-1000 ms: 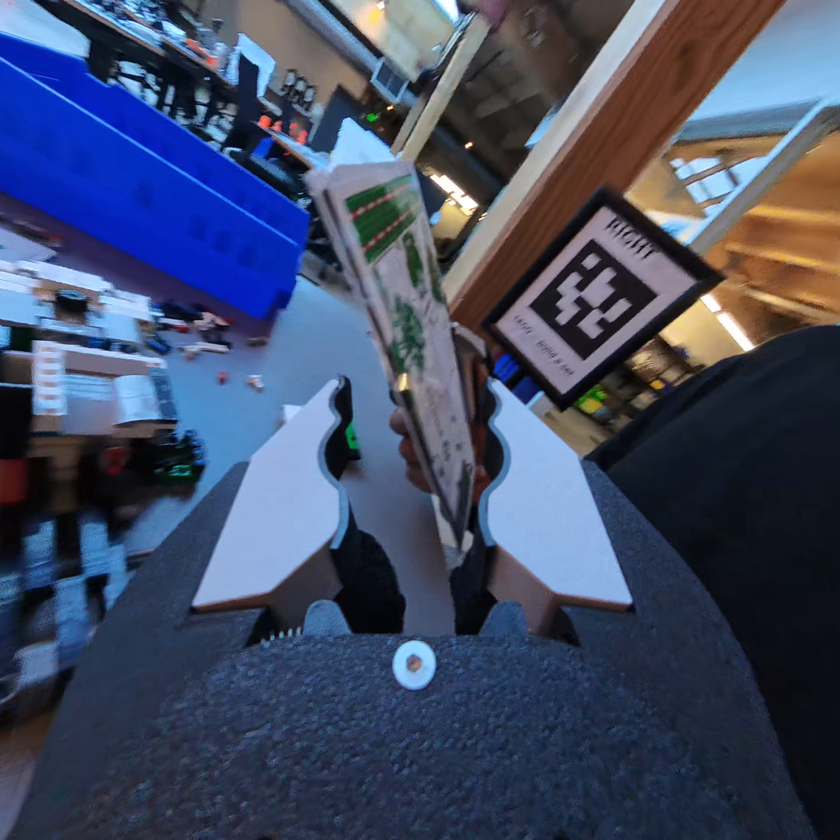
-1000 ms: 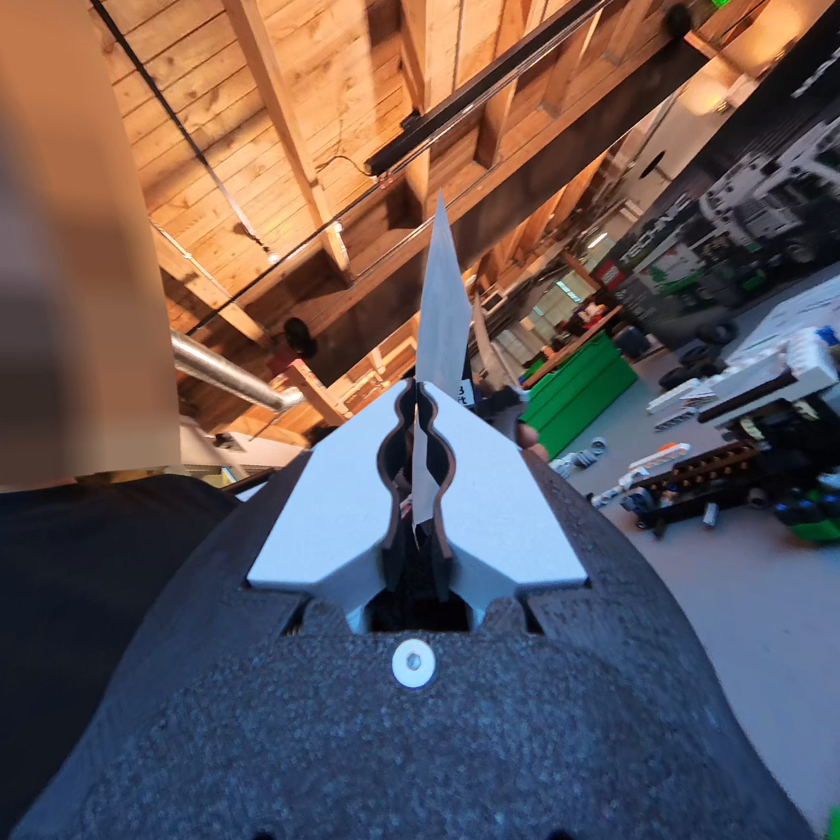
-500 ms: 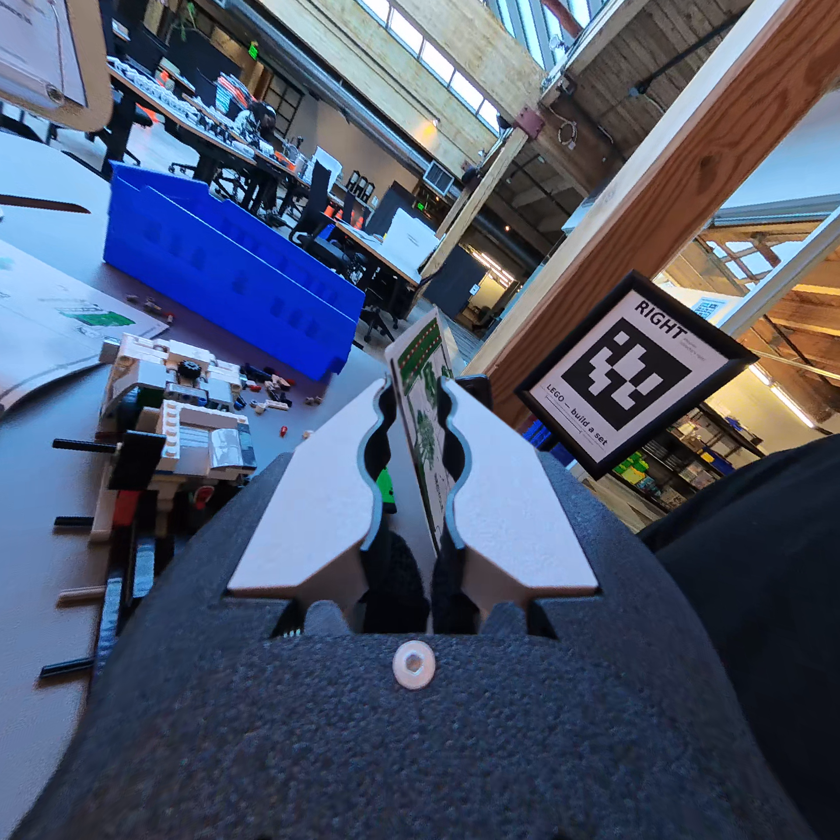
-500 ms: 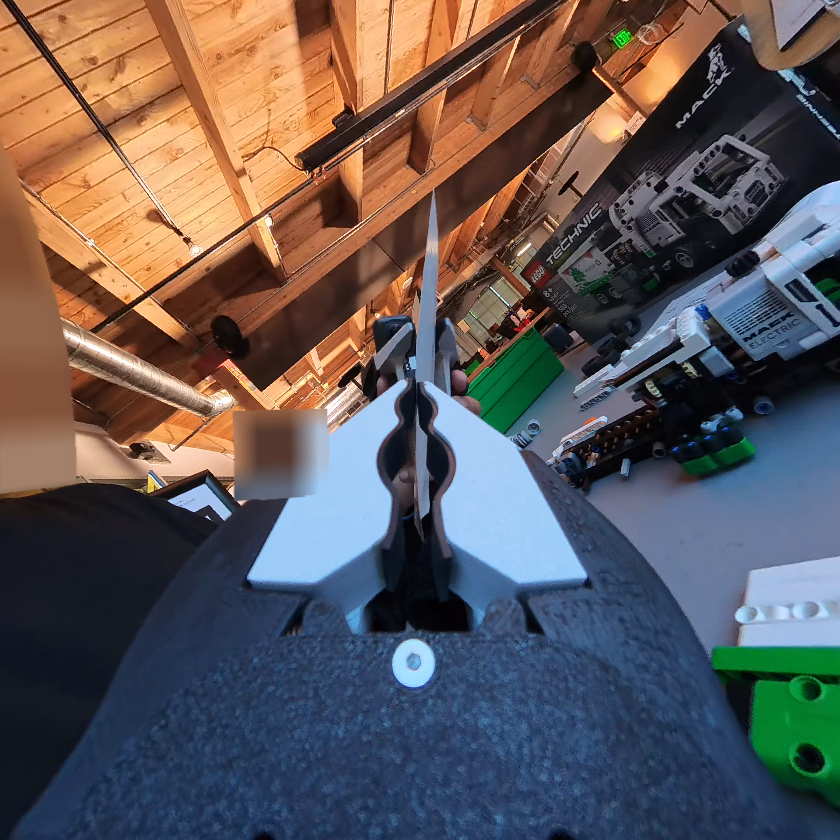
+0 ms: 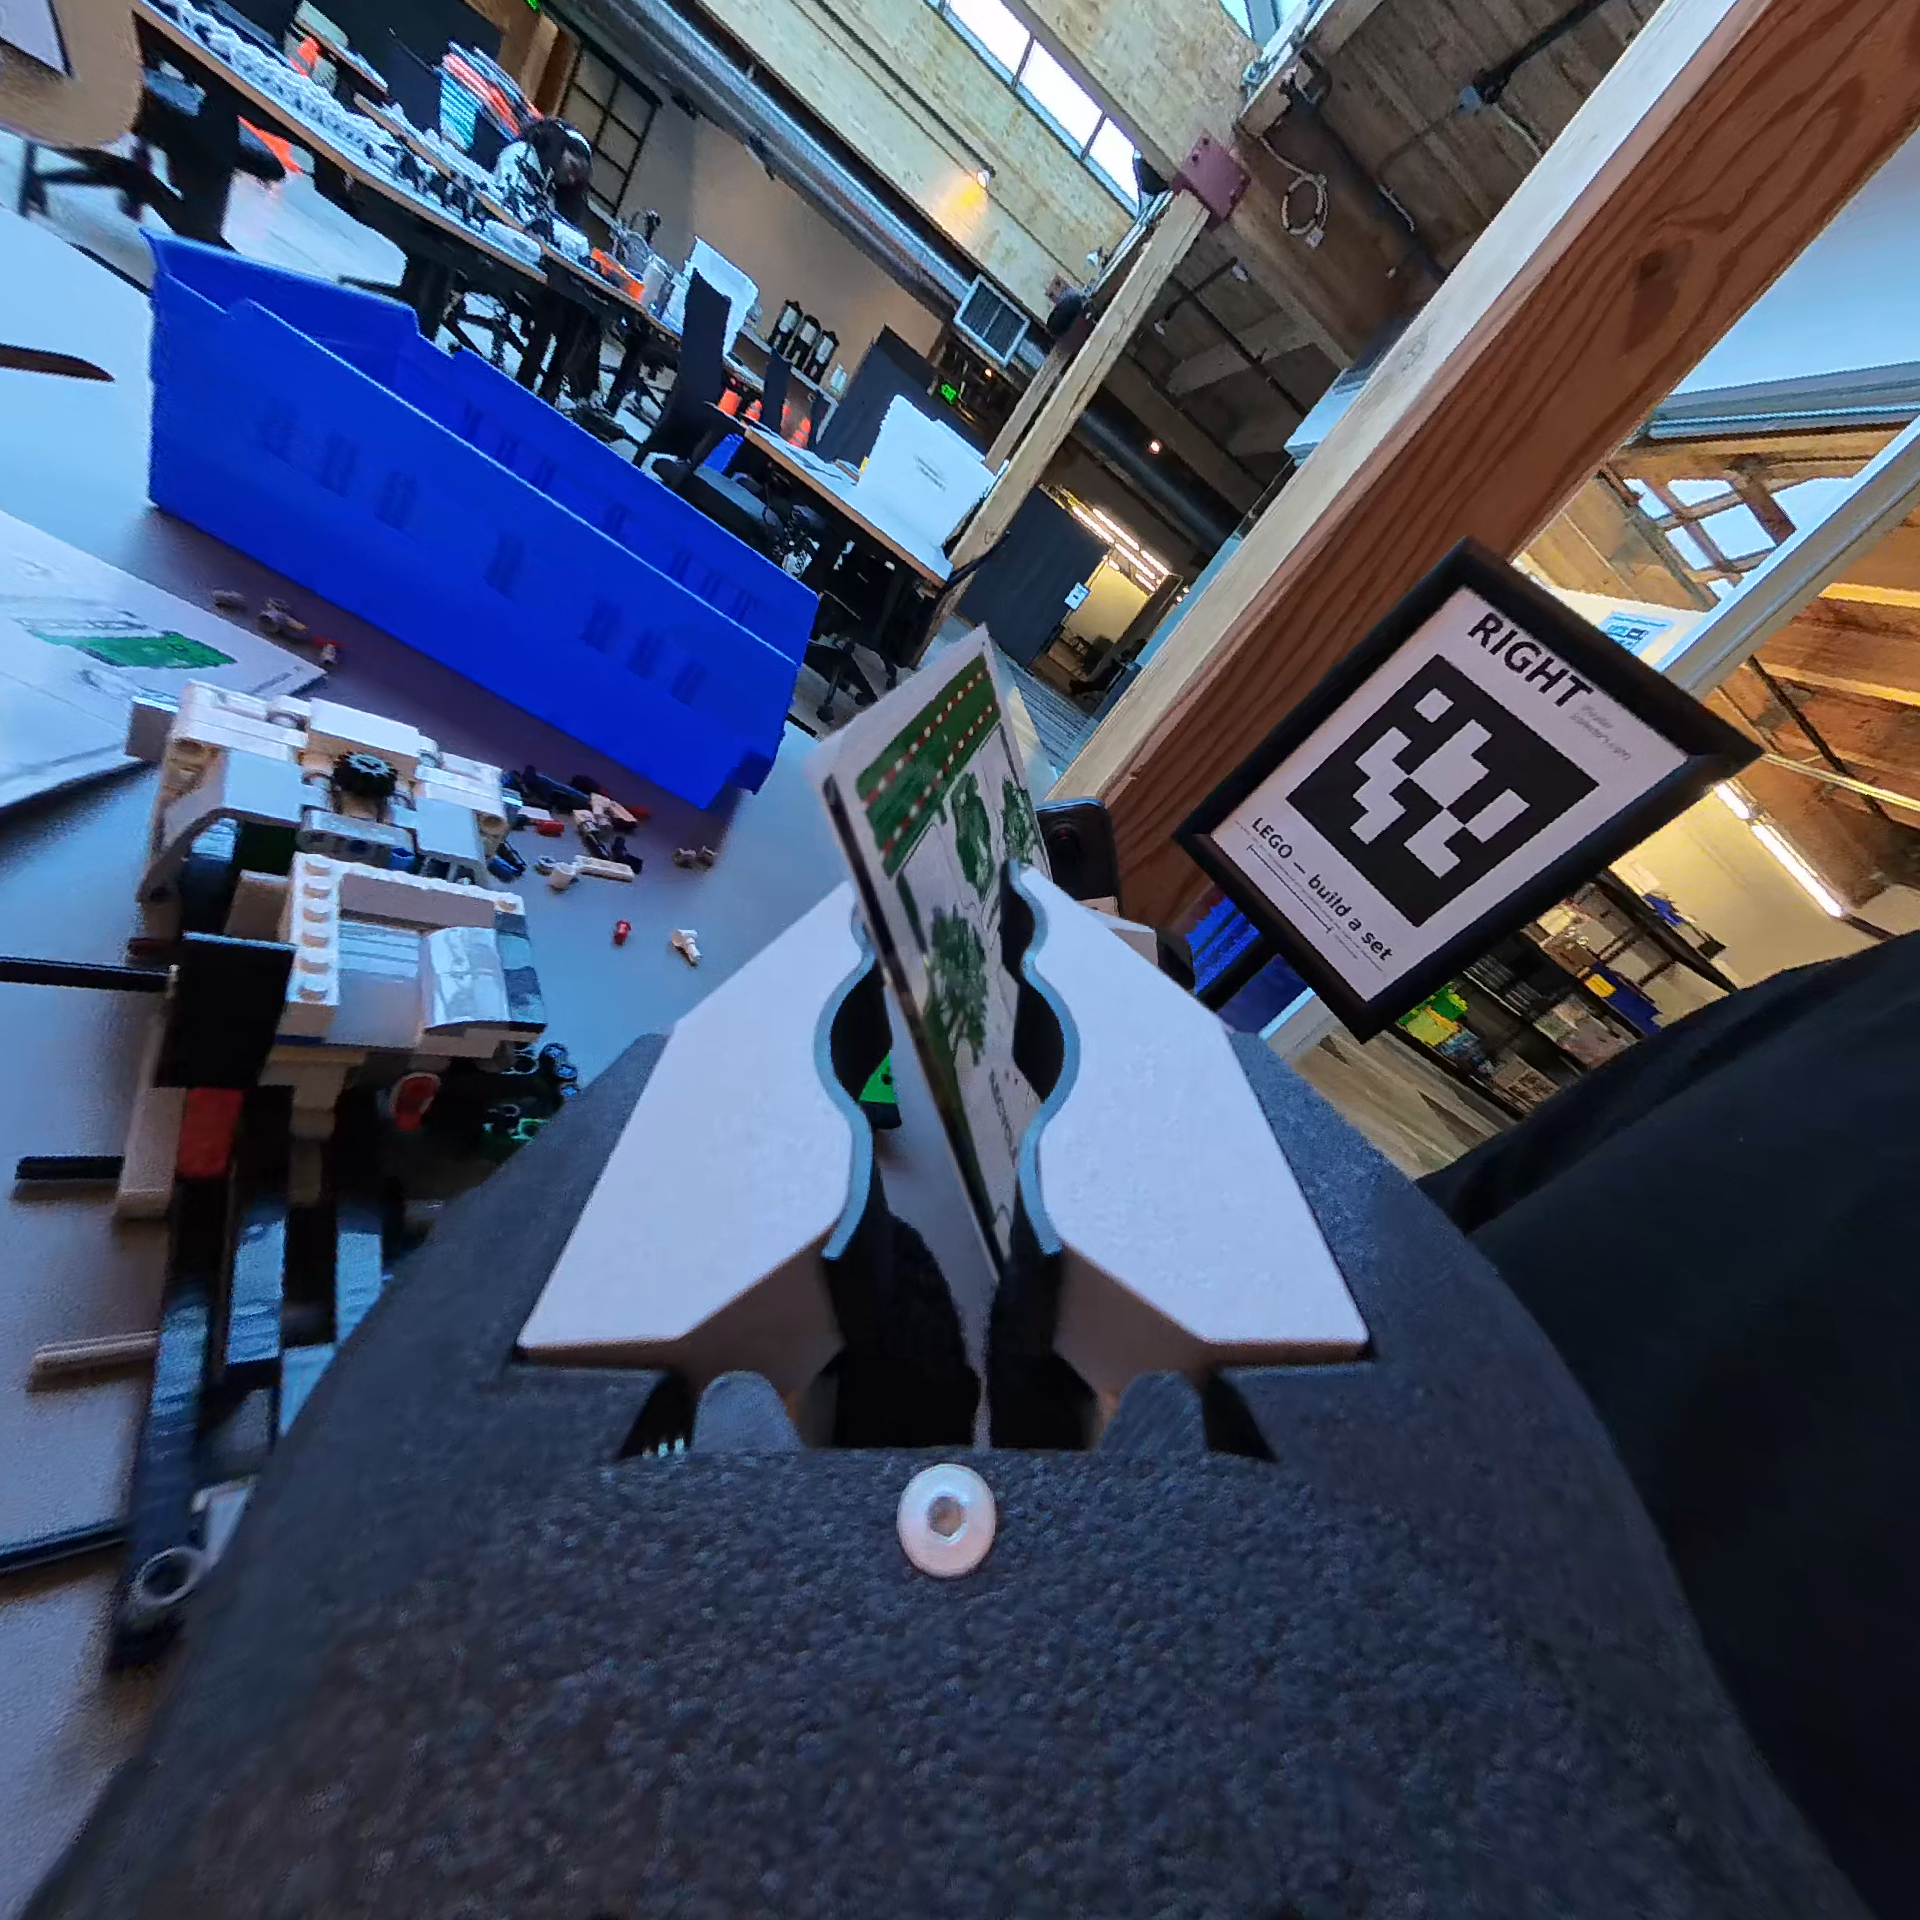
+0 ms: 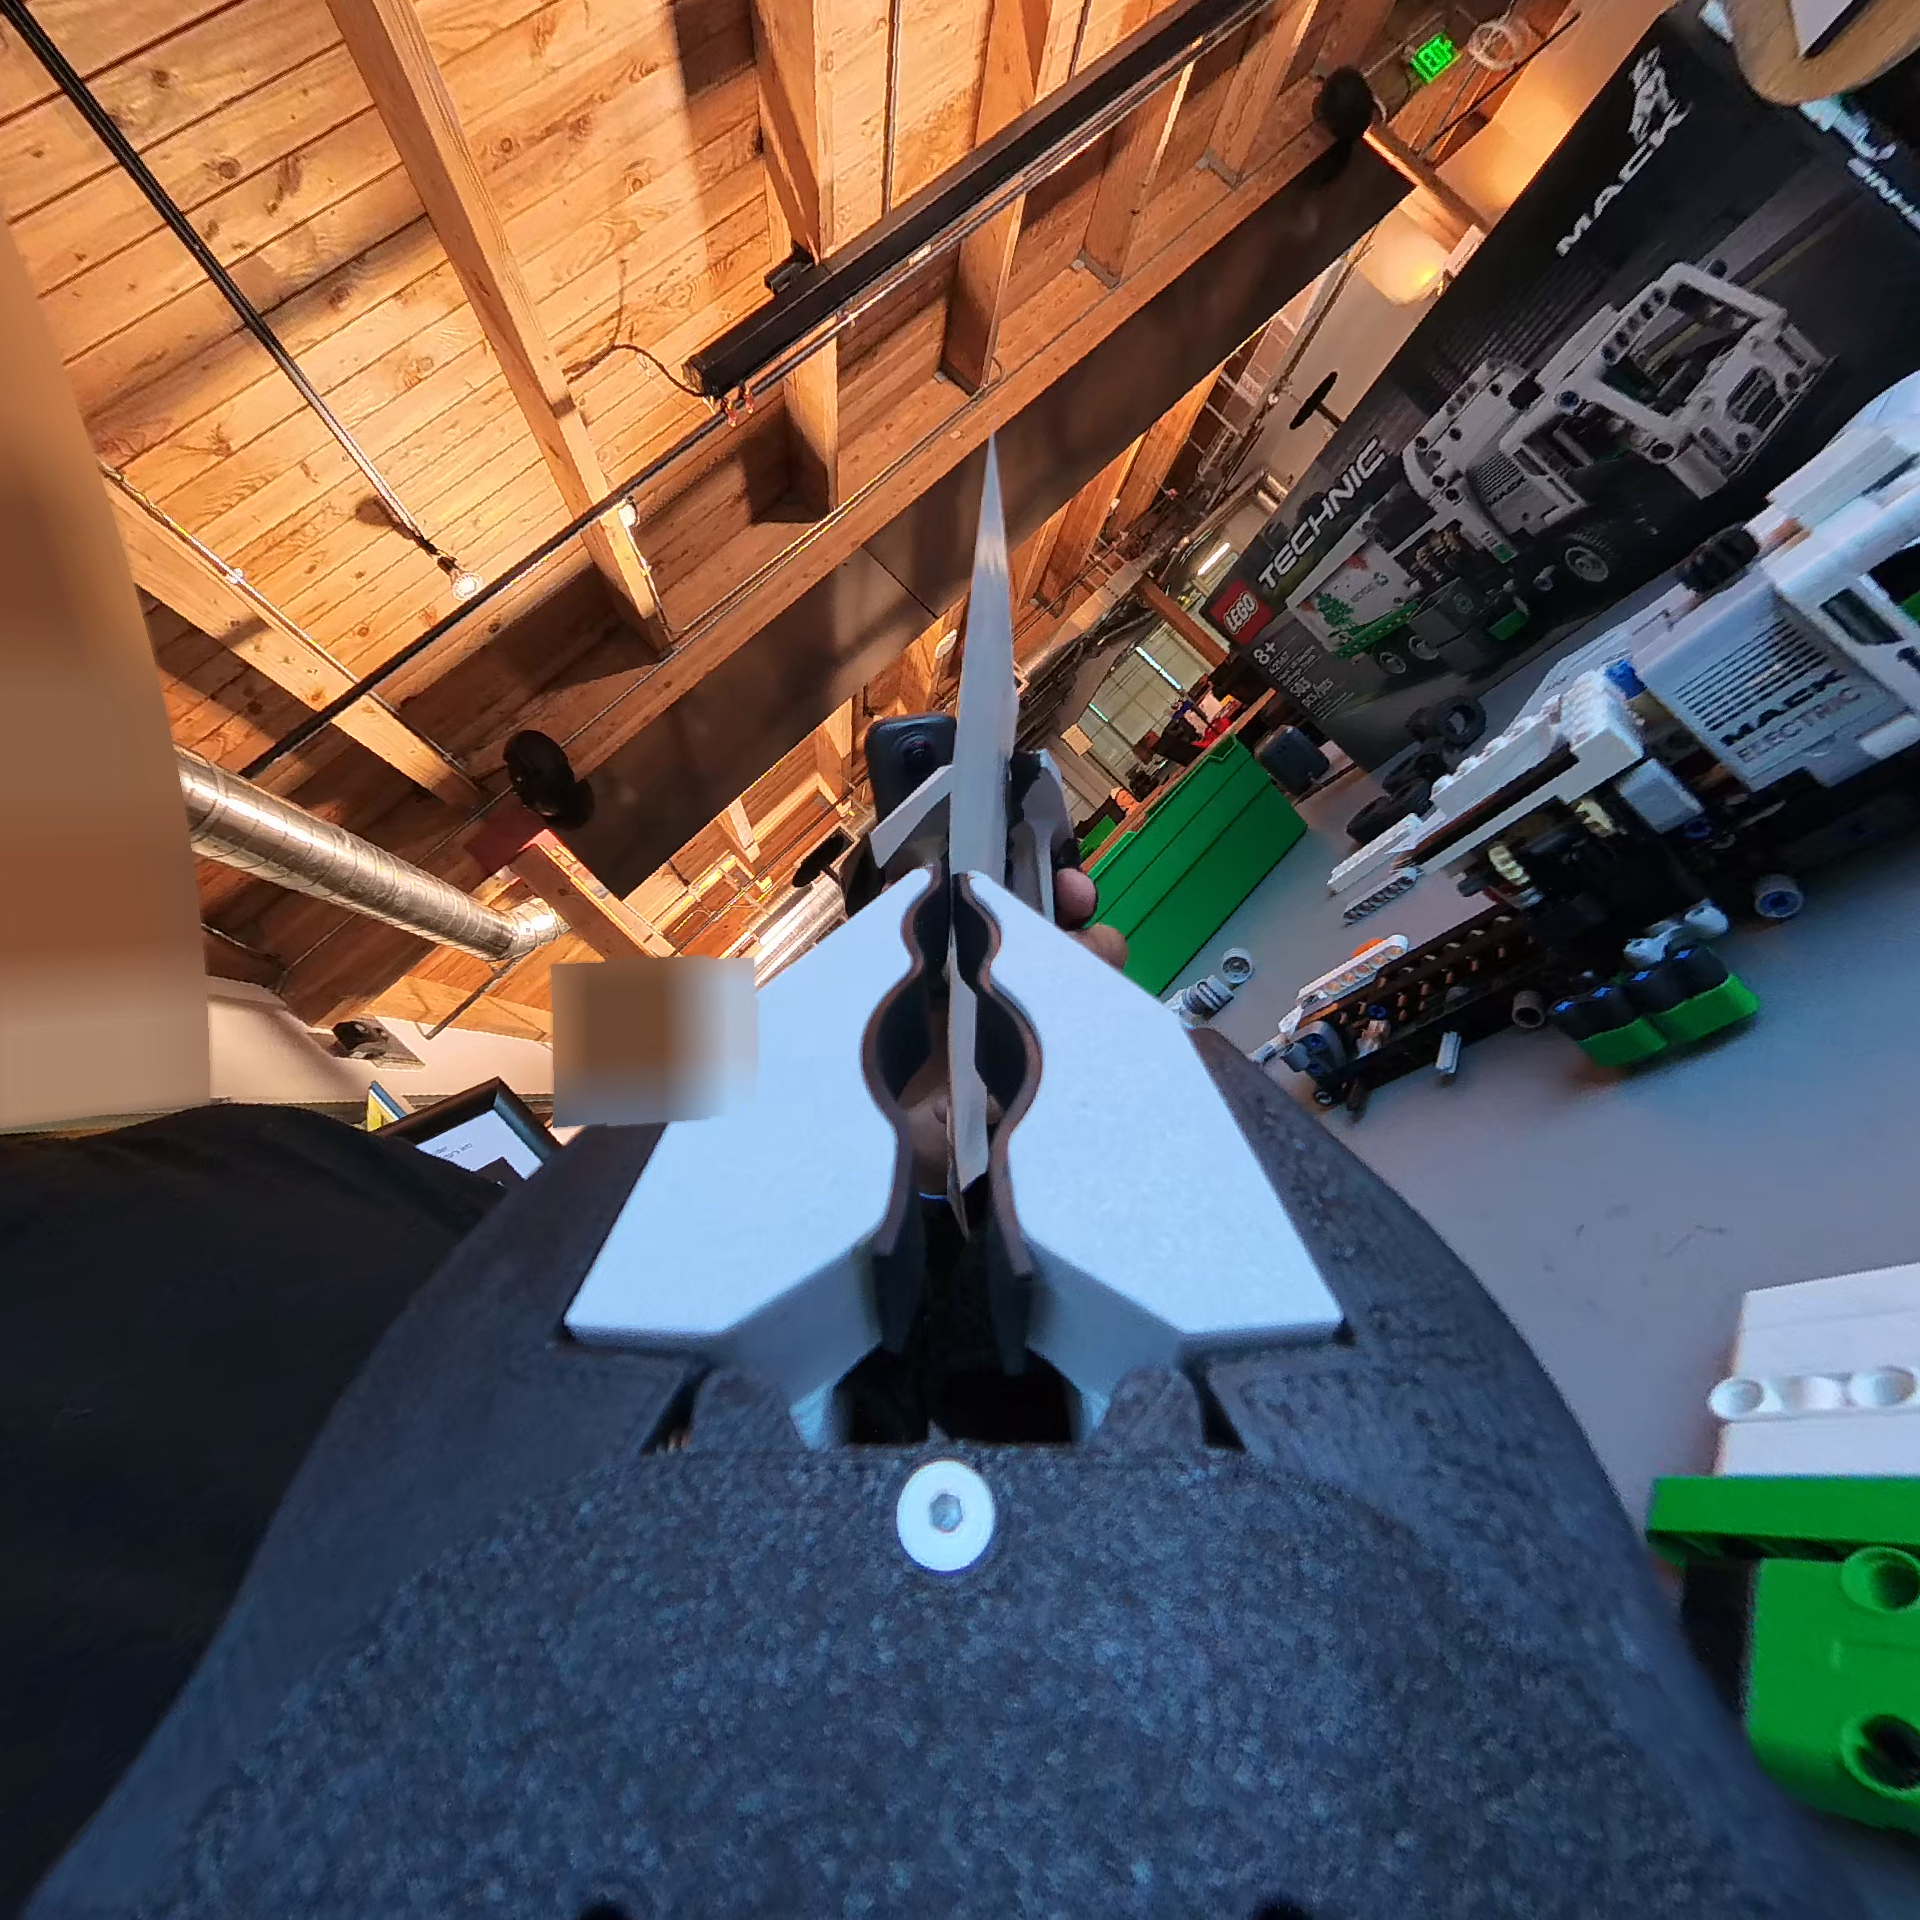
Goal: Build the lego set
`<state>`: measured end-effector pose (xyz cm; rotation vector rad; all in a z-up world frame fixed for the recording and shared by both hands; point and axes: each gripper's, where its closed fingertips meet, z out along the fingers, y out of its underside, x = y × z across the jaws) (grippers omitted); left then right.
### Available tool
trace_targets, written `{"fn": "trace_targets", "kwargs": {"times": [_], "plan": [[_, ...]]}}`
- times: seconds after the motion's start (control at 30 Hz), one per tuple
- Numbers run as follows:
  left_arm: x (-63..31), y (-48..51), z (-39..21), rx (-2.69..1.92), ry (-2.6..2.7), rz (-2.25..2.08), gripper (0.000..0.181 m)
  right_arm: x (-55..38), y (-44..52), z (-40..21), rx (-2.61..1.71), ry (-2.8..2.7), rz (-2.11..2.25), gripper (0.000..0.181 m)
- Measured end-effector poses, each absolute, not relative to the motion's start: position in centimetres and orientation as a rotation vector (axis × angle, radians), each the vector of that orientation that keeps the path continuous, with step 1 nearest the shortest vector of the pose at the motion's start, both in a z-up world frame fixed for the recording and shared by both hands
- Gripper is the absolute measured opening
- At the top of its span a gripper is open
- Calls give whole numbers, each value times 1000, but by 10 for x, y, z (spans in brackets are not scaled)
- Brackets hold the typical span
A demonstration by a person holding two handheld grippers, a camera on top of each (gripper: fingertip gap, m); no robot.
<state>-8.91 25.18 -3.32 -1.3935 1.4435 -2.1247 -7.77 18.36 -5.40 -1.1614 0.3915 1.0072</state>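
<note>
A sticker sheet with green and red prints stands upright between both grippers. My right gripper is shut on its lower edge; the sheet shows edge-on there. My left gripper is around the sheet with its jaws partly open; the sheet leans on the right finger. It shows farther off in the right wrist view. A part-built white Lego truck stands on the grey table at left. Its cab and a dark chassis show at right.
A blue bin stands behind loose small parts. An instruction booklet lies far left. A framed sign stands to the right. The set's box, a green bin and green and white pieces are on the table.
My left gripper's jaws have narrowed from wide open around the sheet, and its view has swung to show the table. My right gripper stays shut on the sheet and has tilted down.
</note>
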Motion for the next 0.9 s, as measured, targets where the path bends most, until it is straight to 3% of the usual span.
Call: {"fn": "trace_targets", "kwargs": {"times": [0.27,0.4,0.9], "plan": [[-85,244,-37,-1394,1458,-2093,15,-80,186,-58,-1159,406,1029,0],[-87,240,-36,-1380,1476,-2114,0,-78,185,-59,-1157,415,1028,0],[-85,239,-39,-1389,1463,-2162,0,-72,184,-61,-1161,429,1018,0]]}}
